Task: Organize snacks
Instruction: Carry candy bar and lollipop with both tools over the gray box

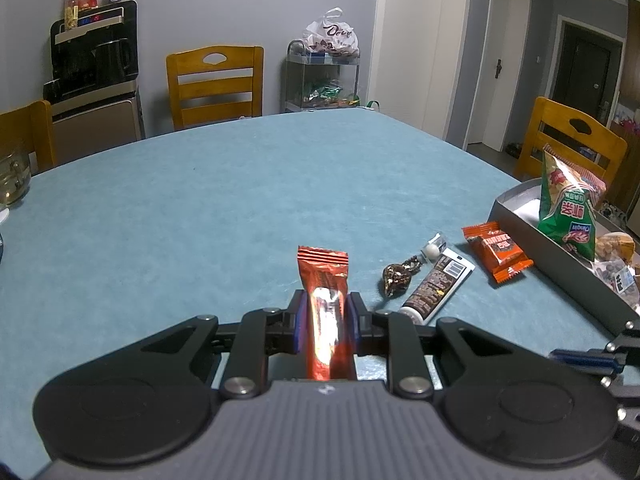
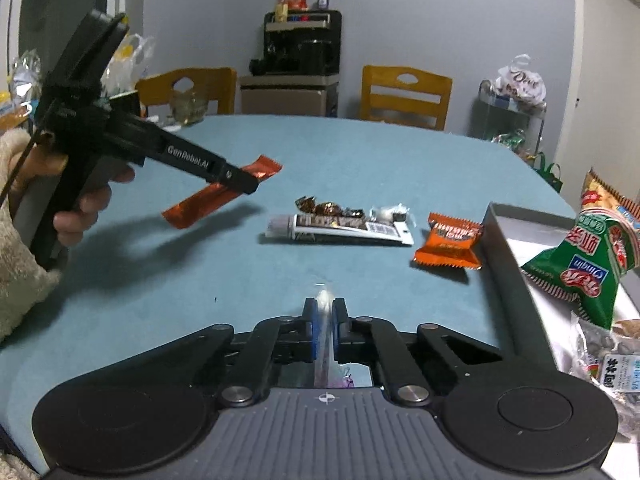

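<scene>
the left gripper is clamped across the middle of a long red foil snack bar, lifted clear off the blue table, well to the left of the grey tray. from the right wrist view the bar sticks out both sides of the fingers and sags a little, so i'd judge it light, soft and crinkly, with slick foil; a mid-body pinch like this looks the safest hold, since the crimped ends would likely slip or tear.

the right gripper is nearly closed on something thin and clear, maybe a transparent wrapper; i can't tell what it is.

just left of the tray lies an orange packet, flat and pillowy, easiest taken across its short sides. further left of that are a white tube-like pack, a dark foil candy and a small white sweet, close together; the little ones look fiddly. inside the tray a green bag stands puffy, probably fragile contents.
</scene>
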The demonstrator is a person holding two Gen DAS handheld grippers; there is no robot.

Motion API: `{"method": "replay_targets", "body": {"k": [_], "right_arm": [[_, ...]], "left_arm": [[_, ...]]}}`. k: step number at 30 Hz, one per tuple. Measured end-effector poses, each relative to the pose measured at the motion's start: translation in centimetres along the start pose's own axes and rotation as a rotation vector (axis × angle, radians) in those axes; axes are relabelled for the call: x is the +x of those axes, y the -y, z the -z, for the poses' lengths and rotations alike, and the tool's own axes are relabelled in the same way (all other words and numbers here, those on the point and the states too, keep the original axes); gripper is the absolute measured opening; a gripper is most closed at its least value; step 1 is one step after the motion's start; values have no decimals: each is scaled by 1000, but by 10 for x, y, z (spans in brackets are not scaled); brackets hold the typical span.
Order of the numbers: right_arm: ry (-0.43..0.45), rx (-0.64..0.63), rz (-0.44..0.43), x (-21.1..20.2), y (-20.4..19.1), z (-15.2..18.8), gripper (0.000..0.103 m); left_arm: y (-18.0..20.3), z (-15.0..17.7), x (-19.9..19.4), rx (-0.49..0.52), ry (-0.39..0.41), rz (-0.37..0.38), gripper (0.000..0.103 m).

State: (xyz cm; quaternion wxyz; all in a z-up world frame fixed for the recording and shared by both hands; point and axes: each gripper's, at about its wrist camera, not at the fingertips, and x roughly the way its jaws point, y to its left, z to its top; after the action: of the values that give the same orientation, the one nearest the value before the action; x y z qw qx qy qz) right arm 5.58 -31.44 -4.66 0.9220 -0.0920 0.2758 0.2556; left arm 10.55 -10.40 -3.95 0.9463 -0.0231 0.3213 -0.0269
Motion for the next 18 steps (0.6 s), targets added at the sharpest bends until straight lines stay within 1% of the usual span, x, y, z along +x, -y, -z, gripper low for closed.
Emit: {"method": "replay_targets", "body": {"k": [4, 10, 13, 18], "right_arm": [[29, 27, -9, -9, 4, -2, 7], [85, 23, -15, -30, 5, -7, 7], [113, 28, -18, -40, 9, -10, 7], [136, 48, -15, -52, 21, -8, 7]], "left_arm": [[0, 0, -1, 3, 4, -2, 18], [3, -3, -11, -6, 22, 13, 18], [10, -5, -19, 12, 37, 3, 18], [25, -10, -32, 9, 56, 39, 18]]}}
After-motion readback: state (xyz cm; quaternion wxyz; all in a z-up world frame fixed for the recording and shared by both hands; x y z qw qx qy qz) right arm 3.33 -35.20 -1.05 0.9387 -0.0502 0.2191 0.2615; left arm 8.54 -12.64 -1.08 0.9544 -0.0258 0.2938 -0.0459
